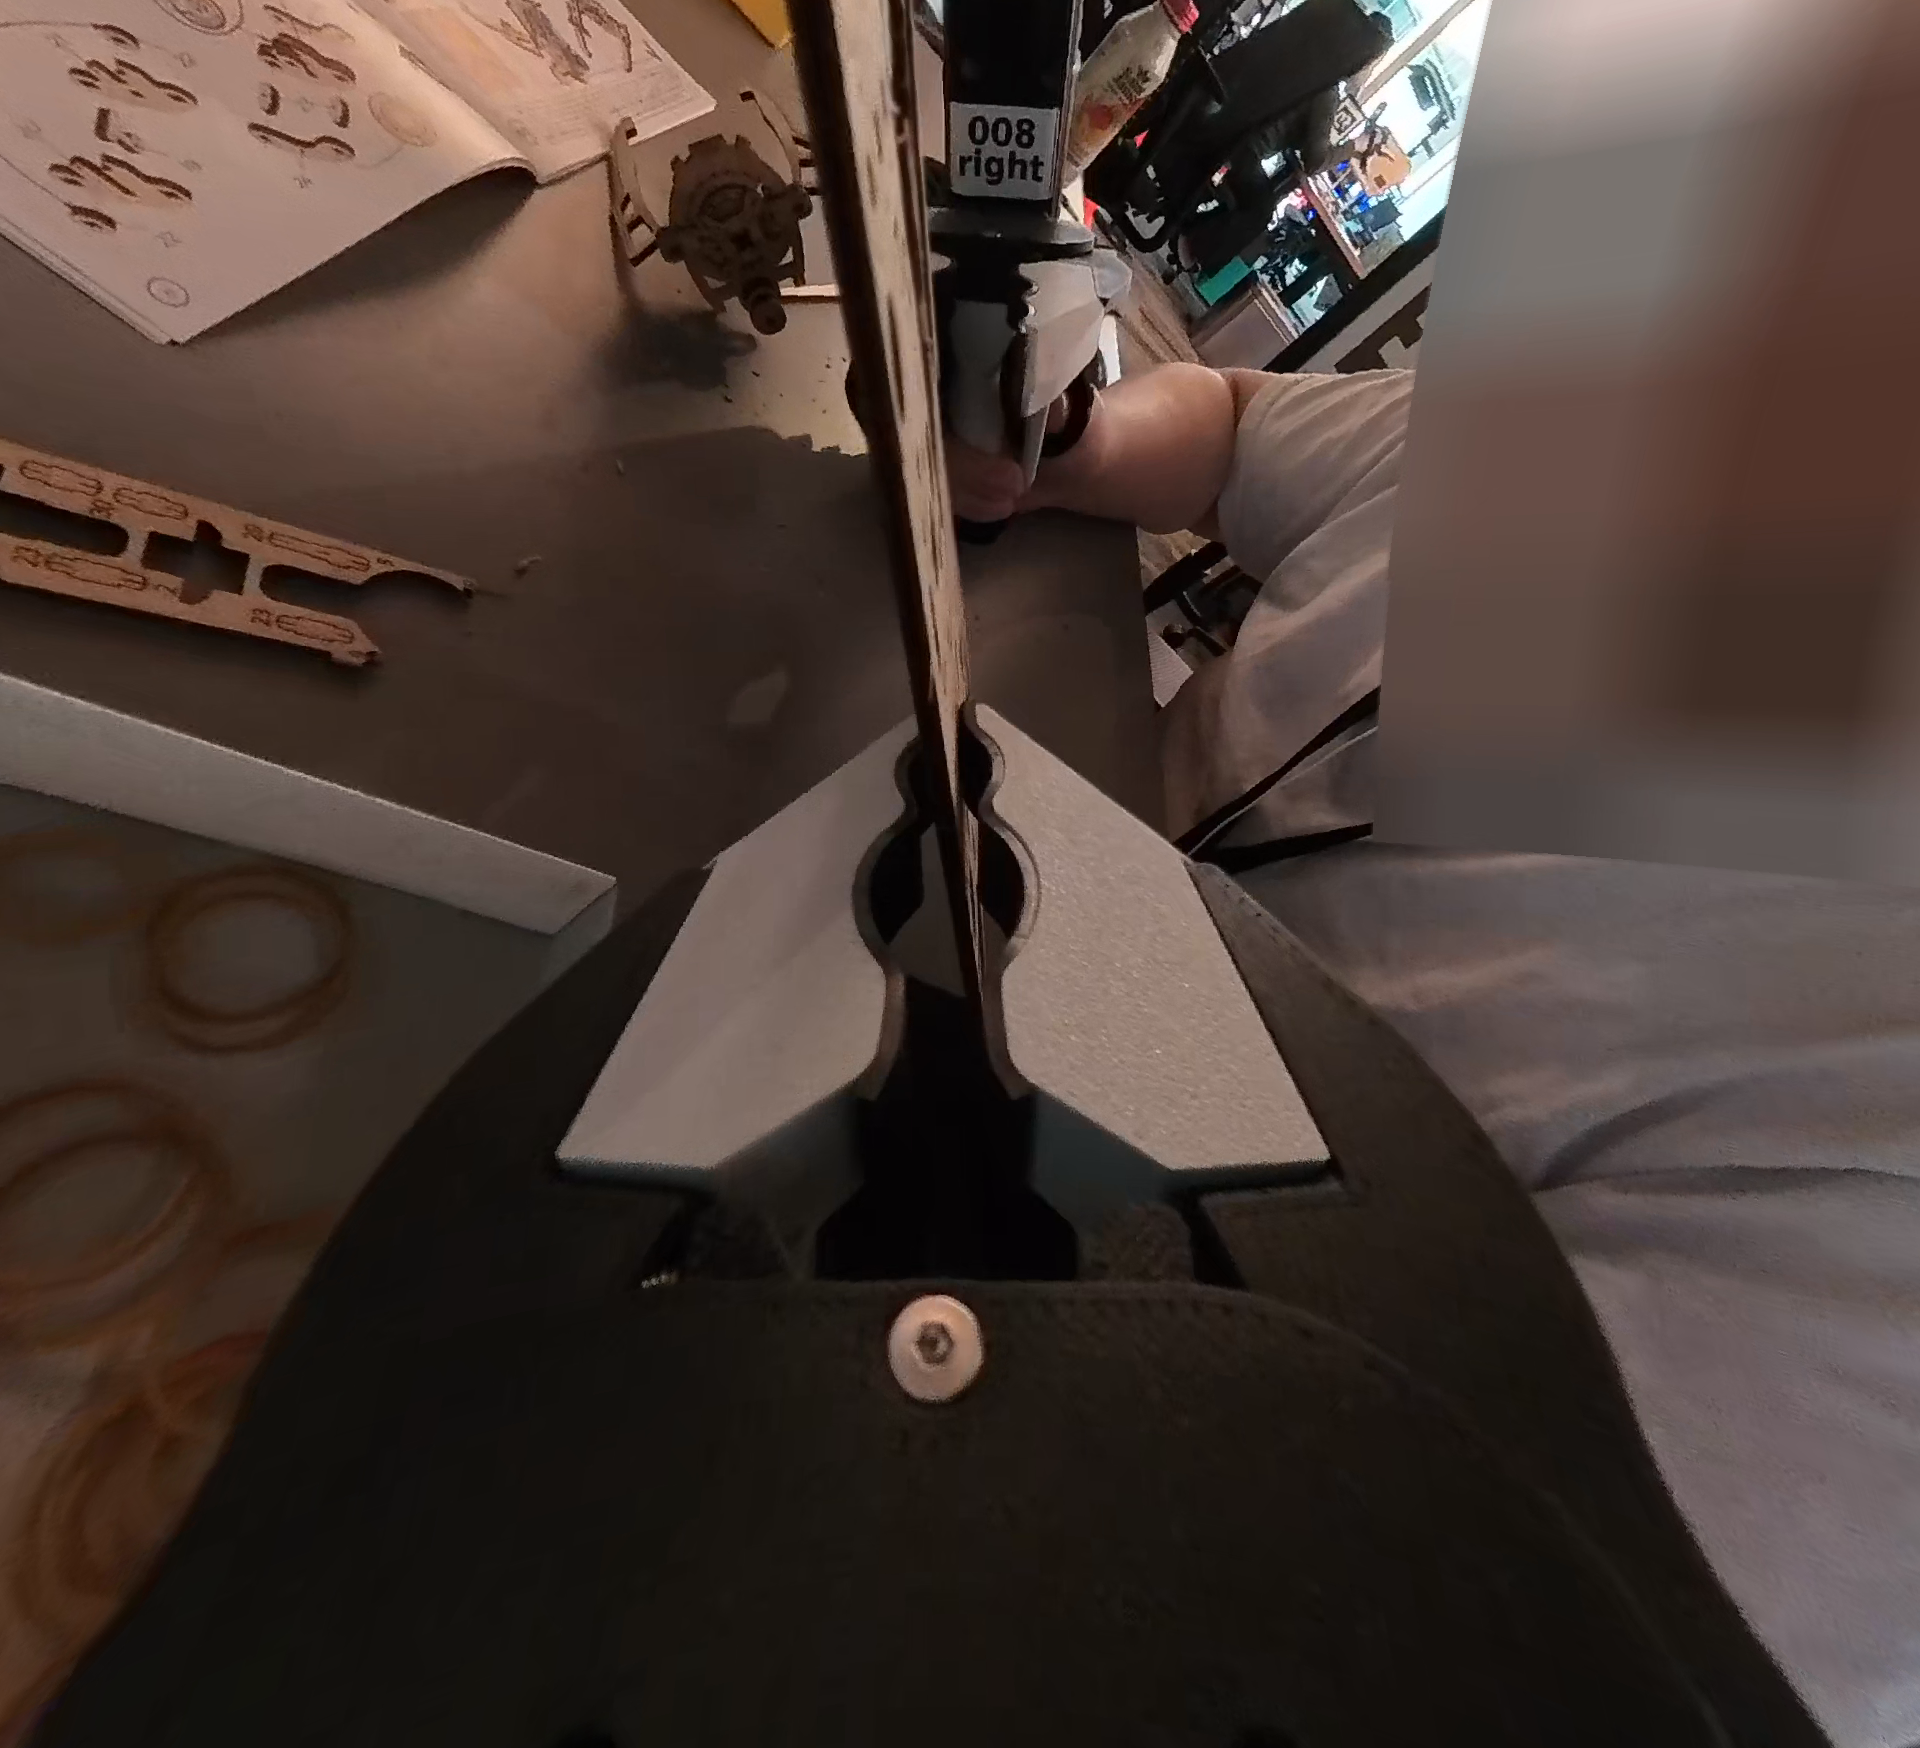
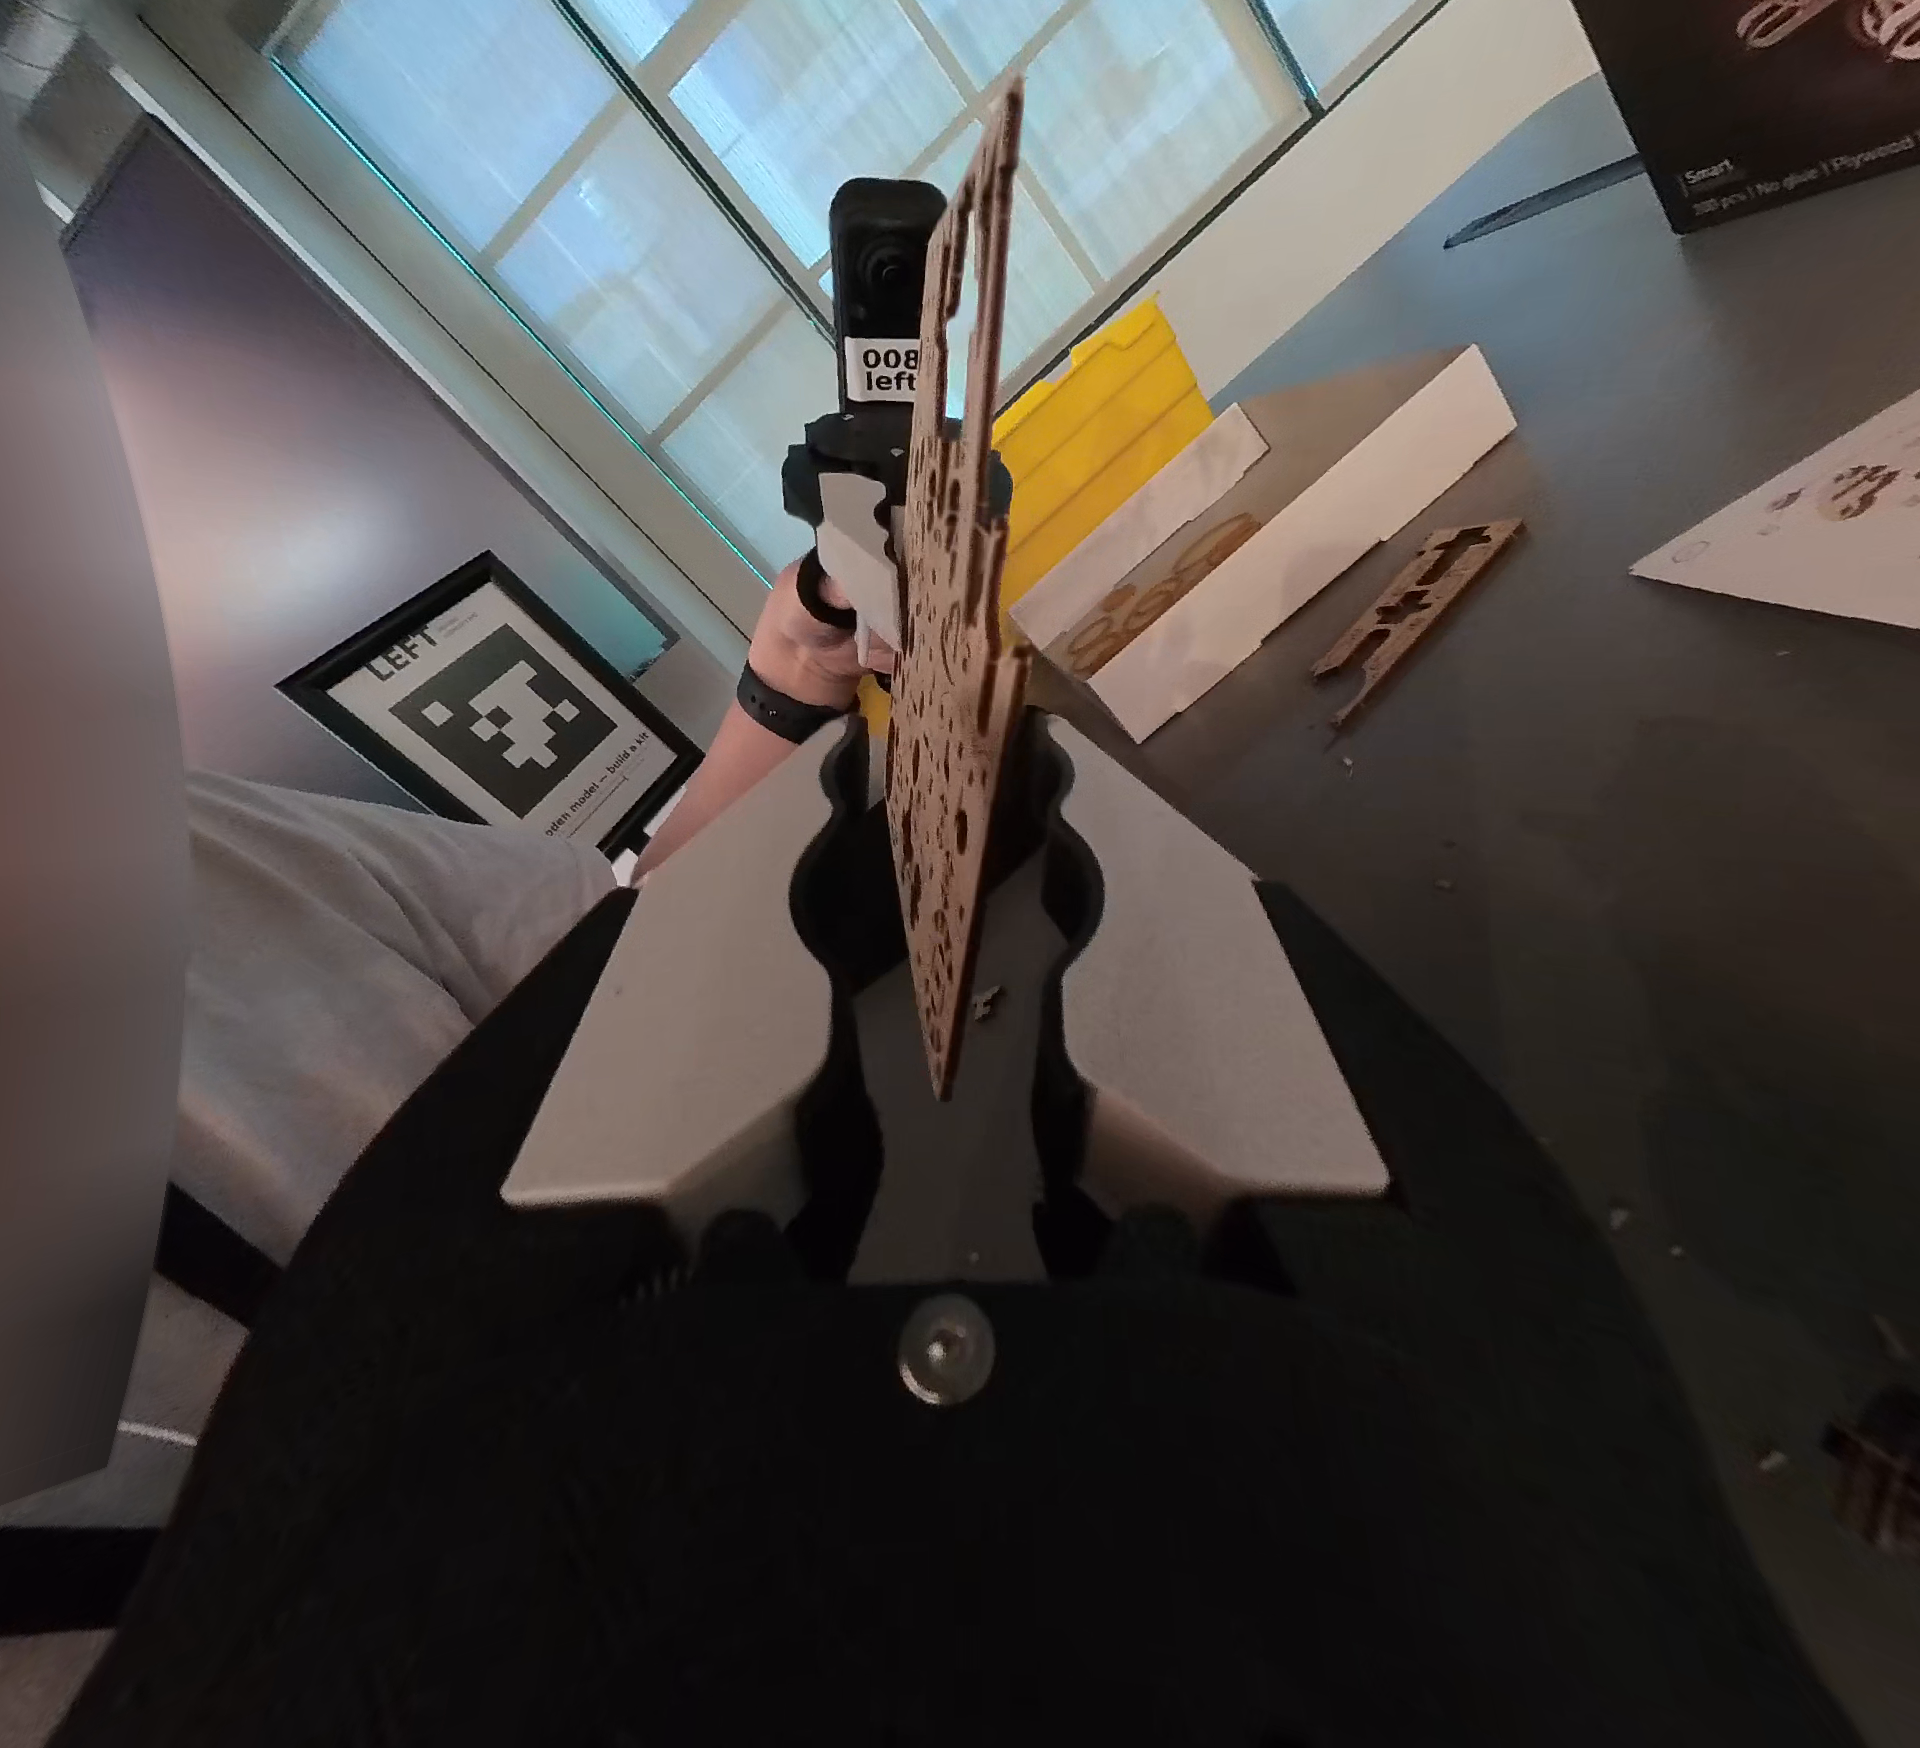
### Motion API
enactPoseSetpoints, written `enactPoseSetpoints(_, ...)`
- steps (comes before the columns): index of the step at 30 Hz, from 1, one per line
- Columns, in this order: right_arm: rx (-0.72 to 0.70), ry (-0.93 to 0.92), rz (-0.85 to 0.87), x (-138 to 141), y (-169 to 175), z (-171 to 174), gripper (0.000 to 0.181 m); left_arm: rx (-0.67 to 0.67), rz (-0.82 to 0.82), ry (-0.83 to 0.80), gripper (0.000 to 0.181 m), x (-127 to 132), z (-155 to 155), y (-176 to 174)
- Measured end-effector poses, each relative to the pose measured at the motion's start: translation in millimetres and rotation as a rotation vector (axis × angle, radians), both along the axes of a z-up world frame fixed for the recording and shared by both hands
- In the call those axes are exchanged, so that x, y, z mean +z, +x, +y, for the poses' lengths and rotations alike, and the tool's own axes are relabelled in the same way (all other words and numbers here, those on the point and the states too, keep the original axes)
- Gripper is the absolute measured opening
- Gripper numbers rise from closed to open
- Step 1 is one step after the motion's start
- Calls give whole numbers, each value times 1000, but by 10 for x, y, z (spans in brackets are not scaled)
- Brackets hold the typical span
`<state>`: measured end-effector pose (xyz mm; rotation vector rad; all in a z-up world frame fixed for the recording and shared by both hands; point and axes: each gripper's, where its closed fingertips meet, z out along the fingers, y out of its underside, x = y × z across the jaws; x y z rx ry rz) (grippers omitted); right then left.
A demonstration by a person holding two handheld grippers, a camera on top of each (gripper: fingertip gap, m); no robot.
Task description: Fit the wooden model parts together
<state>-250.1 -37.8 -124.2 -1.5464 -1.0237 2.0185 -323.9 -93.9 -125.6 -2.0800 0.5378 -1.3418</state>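
Note:
A thin laser-cut plywood parts sheet [image 1: 883, 244] is held up edge-on between both grippers, above the dark table [image 1: 623, 472]. My left gripper [image 1: 948, 732] is shut on one end of it. My right gripper [image 2: 951, 732] is shut on the other end of the sheet [image 2: 956, 576], which shows many dark cut-outs. Each gripper shows in the other's view, clamped on the sheet: the right one [image 1: 997, 379] and the left one [image 2: 862, 555]. A partly built wooden model [image 1: 727, 212] stands on the table behind the sheet.
An open instruction booklet [image 1: 260, 57] lies at the far left, a leftover sheet strip [image 1: 187, 555] nearer. A white box [image 1: 239, 960] holds rubber bands. A black product box [image 2: 1766, 15] and a yellow bin [image 2: 1101, 441] stand at the back. A person's torso is close by. Across from one pair of fingers to the other is roughly 10 centimetres.

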Motion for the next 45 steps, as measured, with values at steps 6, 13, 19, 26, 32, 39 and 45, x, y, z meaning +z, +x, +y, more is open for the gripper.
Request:
enactPoseSetpoints(6, 6, -23, 3, 6, 5, 12, 27, 6, -5, -8, 1, 1, 6, -5)
enactPoseSetpoints(13, 6, -48, 21, 63, 26, 12, 23, 12, -24, -13, 1, 21, 13, -5)
enactPoseSetpoints(19, 10, -66, 17, 72, 17, 21, 22, 13, -57, -35, 1, 14, 35, 33)
enactPoseSetpoints(26, 12, -31, 5, 68, -8, 5, 19, -25, -94, -90, 1, -50, 41, 201)
enactPoseSetpoints(32, 29, -12, -72, -60, -33, -30, 8, -43, -94, -110, 1, -100, 43, 296)
enactPoseSetpoints(39, 63, -16, -108, -106, -24, -50, 5, -42, -85, -118, 1, -148, 59, 306)
enactPoseSetpoints(45, 92, -9, -127, -130, -21, -77, 4, -50, -64, -128, 1, -184, 40, 307)
